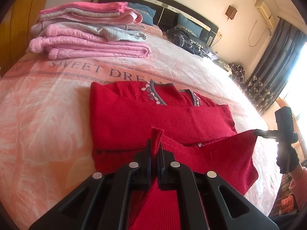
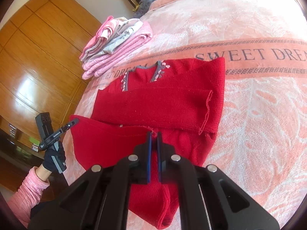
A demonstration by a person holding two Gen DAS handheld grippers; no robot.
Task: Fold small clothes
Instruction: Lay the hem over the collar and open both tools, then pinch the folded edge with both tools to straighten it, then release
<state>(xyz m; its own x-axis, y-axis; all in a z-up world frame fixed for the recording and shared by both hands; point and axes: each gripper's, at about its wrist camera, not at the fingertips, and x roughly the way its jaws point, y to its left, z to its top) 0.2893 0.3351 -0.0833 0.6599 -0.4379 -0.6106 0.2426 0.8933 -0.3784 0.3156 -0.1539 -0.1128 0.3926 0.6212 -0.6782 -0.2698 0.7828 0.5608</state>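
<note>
A red knitted sweater (image 1: 153, 111) lies low in the middle of the left wrist frame on a pink bedspread (image 1: 48, 105) lettered "SWEET DREAM", its grey neckline with pale pink trim pointing toward the headboard (image 1: 153, 2) and a sleeve folded across the chest. The left gripper (image 1: 155, 145) sits at the bottom centre of that frame, its two fingers pressed close together on a pinched ridge of the sweater's lower hem, which stands up between them. In the right wrist frame the right gripper (image 2: 154, 140) does the same at bottom centre, fingers clamped on the red hem edge with knit bunched beneath them. Both hem corners are lifted off the bedspread (the cloth between them hangs in a shallow fold), while the upper body of the sweater lies flat. The right gripper appears again at the right edge of the left wrist frame, held by a black-gloved hand (image 1: 287, 161); the other gloved hand (image 2: 53, 157), with a pink sleeve (image 2: 28, 191), shows at the lower left of the right wrist frame. A stack of folded pink and grey clothes (image 1: 90, 30) rests in the upper left of the left wrist frame, well apart from the sweater. A wooden wardrobe (image 2: 38, 57) fills the left side of the right wrist frame.
</note>
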